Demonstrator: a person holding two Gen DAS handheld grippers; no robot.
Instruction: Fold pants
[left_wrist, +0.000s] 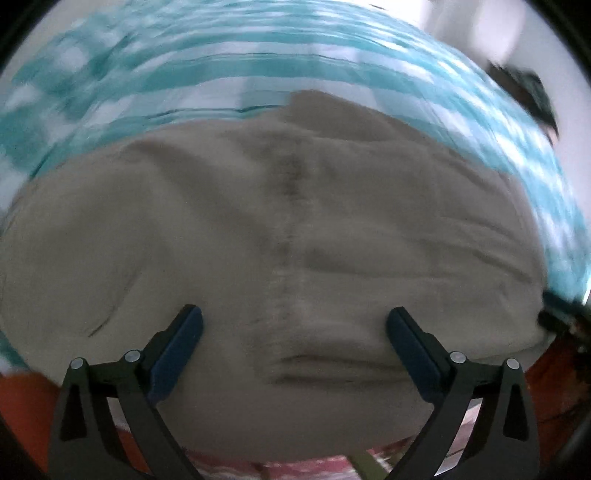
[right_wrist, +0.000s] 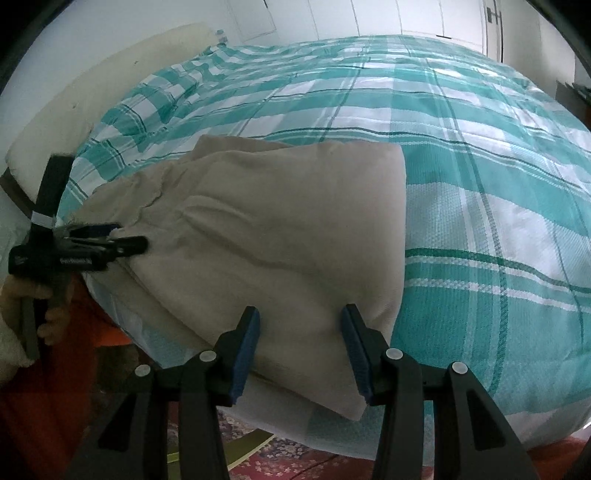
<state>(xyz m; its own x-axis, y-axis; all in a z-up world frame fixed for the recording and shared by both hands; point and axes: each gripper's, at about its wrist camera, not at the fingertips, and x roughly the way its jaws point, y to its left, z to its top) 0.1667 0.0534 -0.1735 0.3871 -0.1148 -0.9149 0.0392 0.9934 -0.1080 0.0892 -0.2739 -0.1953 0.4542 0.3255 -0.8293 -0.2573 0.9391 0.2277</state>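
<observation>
- Pants (right_wrist: 266, 236): beige, lying folded in a thick rectangular stack at the near edge of the bed (right_wrist: 480, 184), on the teal-and-white checked cover, with the near corner close to the mattress rim.
- Left gripper (left_wrist: 294, 332): jaws spread wide, hovering just above the upper layer of the cloth; nothing pinched. Left view blurred, so exact contact cannot be told.
- Right gripper (right_wrist: 300, 332): jaws parted, straddling the near edge of the stack; cloth between the pads but not visibly clamped.
- In the right view, left gripper visible at the far-left end of the stack, touching or just above the bunched, wrinkled end.
- Handling judgement: soft, limp, light fabric; several layers, so thicker and springier at the folded edges; likely to sag and unfold if lifted by one point only.
- Surface appears matte and brushed; slip between pads judged low, slip between layers judged likely.
- Recommended hold: pinch through all layers at a folded edge or corner, one gripper at each end of the same edge, to keep the stack square.
- Avoid gripping only the top layer near the central seam (left_wrist: 291, 206); likely to peel open.
- Task progress judged late: shape compact, left end rumpled.
</observation>
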